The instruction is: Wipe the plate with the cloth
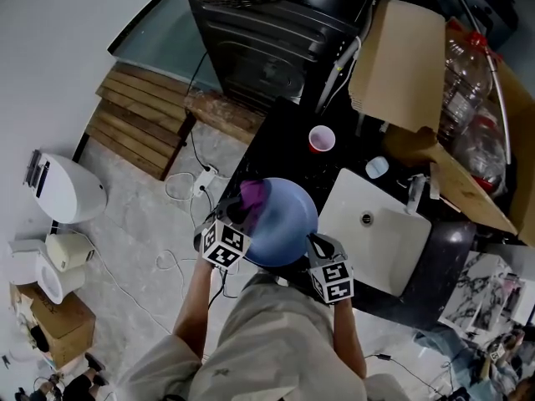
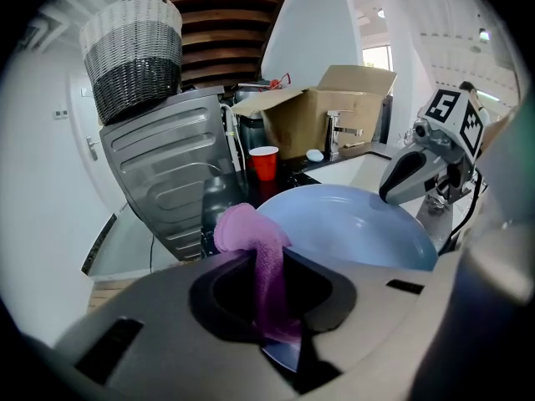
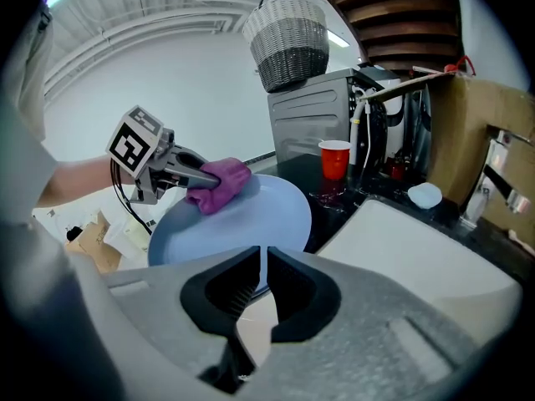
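Left grip: the left gripper's (image 2: 267,284) jaws are clenched on a purple terry cloth (image 2: 253,245), whose wad bulges past the tips.
Right grip: the right gripper's (image 3: 261,286) jaws are pinched on the near rim of a round pale-blue plate (image 3: 242,220).
Plate: held tilted in the air over the front edge of the black counter (image 1: 284,149), just beside the white rectangular sink (image 1: 380,232).
Key relation: the cloth rests on the plate's far-left rim. The bare face spreads from there toward the right gripper, so the stroke likely runs that way, with the left gripper wiping.
Views: only the right gripper view shows cloth meeting plate. The left gripper view hides that contact behind the wad.
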The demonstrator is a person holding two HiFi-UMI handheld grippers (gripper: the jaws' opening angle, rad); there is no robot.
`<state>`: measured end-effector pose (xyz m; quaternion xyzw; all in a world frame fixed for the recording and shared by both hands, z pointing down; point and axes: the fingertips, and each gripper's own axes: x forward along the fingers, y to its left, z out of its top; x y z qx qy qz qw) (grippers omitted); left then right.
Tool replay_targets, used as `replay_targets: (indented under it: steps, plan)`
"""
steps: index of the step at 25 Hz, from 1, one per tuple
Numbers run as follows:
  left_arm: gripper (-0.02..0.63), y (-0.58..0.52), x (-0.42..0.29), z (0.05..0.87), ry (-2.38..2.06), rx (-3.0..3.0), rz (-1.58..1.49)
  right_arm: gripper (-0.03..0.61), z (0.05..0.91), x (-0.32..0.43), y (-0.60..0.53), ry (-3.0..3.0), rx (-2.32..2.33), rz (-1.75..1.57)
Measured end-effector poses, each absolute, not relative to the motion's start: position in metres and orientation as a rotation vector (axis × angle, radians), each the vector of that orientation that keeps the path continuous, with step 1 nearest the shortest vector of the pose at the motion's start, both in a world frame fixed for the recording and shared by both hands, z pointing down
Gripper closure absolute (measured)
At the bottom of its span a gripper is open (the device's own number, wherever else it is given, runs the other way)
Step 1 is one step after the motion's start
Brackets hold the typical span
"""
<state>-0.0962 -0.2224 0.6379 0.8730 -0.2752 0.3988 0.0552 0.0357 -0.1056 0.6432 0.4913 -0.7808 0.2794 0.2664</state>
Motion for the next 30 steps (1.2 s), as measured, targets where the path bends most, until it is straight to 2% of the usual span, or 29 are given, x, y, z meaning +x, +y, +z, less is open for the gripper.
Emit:
replay_targets:
  steps: [30]
  plan:
    - [0.555, -0.232, -0.011, 0.635, -0.706, 2.766, 1.177, 0.551, 0.642, 0.031, -0.105, -2.149, 1.298, 0.746]
